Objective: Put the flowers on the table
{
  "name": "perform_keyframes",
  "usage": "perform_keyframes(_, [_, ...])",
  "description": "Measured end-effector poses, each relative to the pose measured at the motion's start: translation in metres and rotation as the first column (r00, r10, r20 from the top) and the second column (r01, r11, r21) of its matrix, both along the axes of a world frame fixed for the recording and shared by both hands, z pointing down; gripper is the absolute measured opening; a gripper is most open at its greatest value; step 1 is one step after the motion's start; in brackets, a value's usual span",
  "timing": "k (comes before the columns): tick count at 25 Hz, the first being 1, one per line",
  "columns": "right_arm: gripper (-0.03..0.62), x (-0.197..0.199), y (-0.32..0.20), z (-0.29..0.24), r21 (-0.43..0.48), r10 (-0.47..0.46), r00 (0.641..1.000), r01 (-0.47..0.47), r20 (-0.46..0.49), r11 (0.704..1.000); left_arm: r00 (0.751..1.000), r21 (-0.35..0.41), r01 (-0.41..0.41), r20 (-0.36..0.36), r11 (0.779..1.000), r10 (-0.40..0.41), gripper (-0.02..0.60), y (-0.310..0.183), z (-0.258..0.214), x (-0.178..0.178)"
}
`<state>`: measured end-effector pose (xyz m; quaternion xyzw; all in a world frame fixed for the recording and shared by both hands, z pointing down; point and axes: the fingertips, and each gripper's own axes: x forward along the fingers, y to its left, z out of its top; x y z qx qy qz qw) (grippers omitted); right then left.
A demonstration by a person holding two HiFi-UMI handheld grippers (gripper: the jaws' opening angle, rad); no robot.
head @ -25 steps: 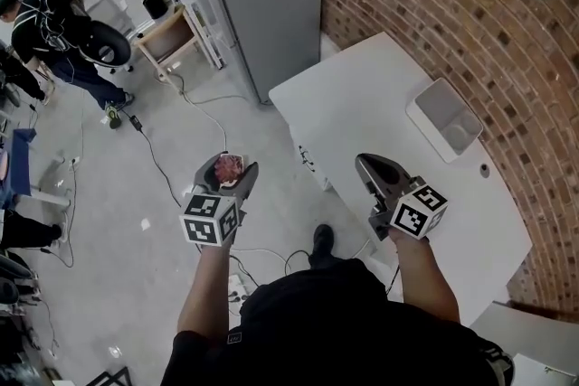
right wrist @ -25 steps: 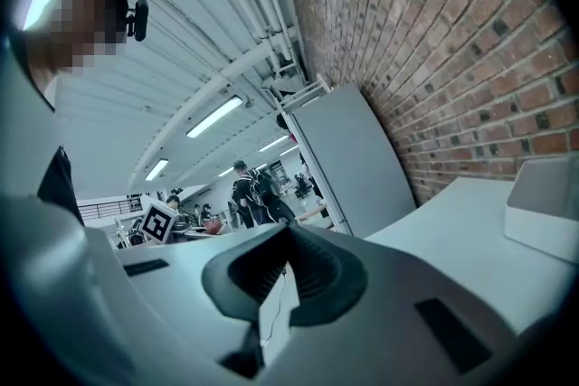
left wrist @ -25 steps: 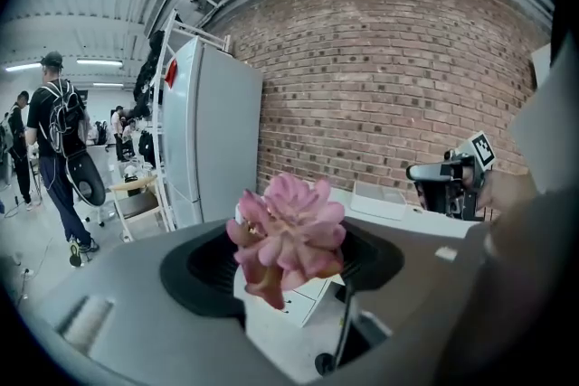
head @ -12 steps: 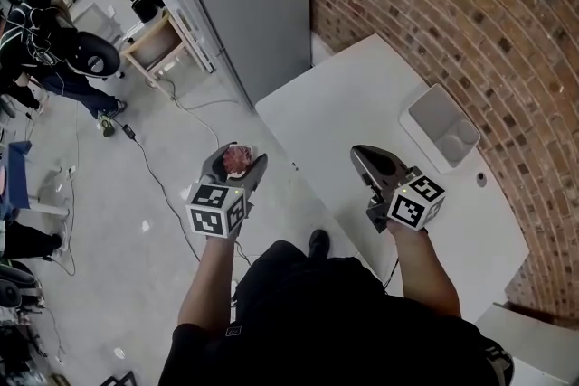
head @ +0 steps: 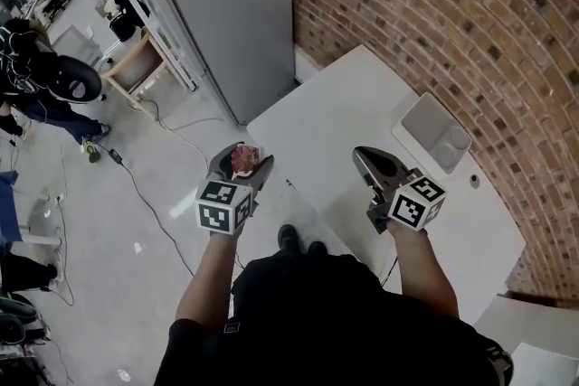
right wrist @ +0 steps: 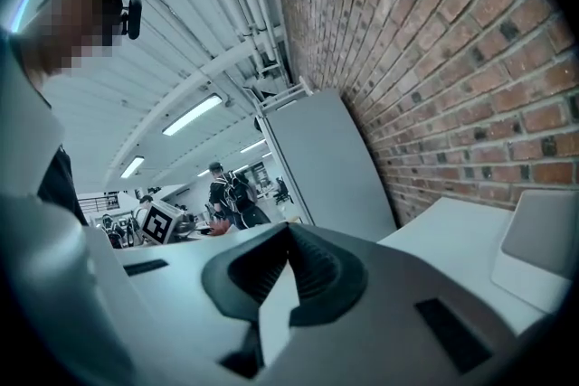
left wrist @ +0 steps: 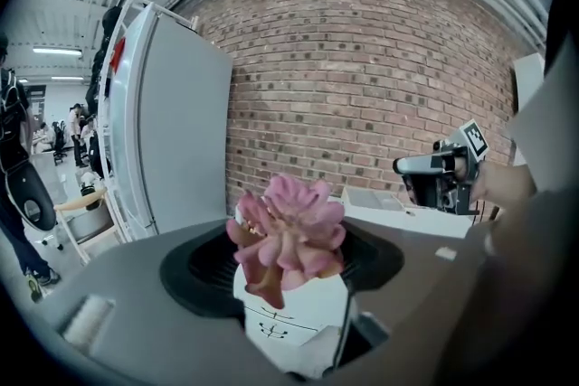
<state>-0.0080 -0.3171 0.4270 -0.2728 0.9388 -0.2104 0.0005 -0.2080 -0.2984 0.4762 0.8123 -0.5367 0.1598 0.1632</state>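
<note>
Right now the brick wall [head: 434, 4] fills the far side of my head view, with a tall grey cabinet [head: 226, 4] standing against it on the left. Below them the white counter [head: 326, 117] runs along the wall, and a shallow white tray [head: 432, 132] sits on it close to the wall-side edge. My left gripper [head: 241, 169] hangs over the floor [head: 136, 194], just off the counter's near edge and not far from its left corner. Its jaws are clamped on a small white pot [left wrist: 289, 312]. The pink flowers [left wrist: 289, 230] stand upright out of that pot, so they are in the air beside the counter and not touching it. My right gripper [head: 373, 165] is above the counter near the same near edge, well apart from the tray. In the right gripper view its jaws are pressed together with nothing between them.
</note>
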Motion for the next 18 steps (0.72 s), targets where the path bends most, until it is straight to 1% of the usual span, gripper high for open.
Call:
perform_keyframes(4, [0.008,-0.017,-0.015,0.001,0.005,0.031,0.999,-0.031,-0.028,1.0,0.998,-0.005,-0.062,0.0,0.998,0.062,0.301,-0.025,0.007,-0.007])
perform_keyframes(9, [0.008,-0.026,-0.024,0.014,-0.026,0.057,0.997,-0.058,-0.048,0.998,0.994,-0.037,-0.109,-0.006,0.993,0.109,0.301,-0.053,0.024,-0.005])
perform_keyframes(14, [0.008,-0.019,-0.04,0.029,-0.057,0.078,0.995,-0.082,-0.059,0.995,0.99,-0.091,-0.14,-0.003,0.986,0.14,0.301,-0.076,0.048,0.009])
perform_keyframes(18, [0.008,-0.009,-0.05,0.042,-0.081,0.093,0.993,-0.098,-0.072,0.992,0.985,-0.15,-0.17,0.006,0.974,0.173,0.301,-0.089,0.074,0.025])
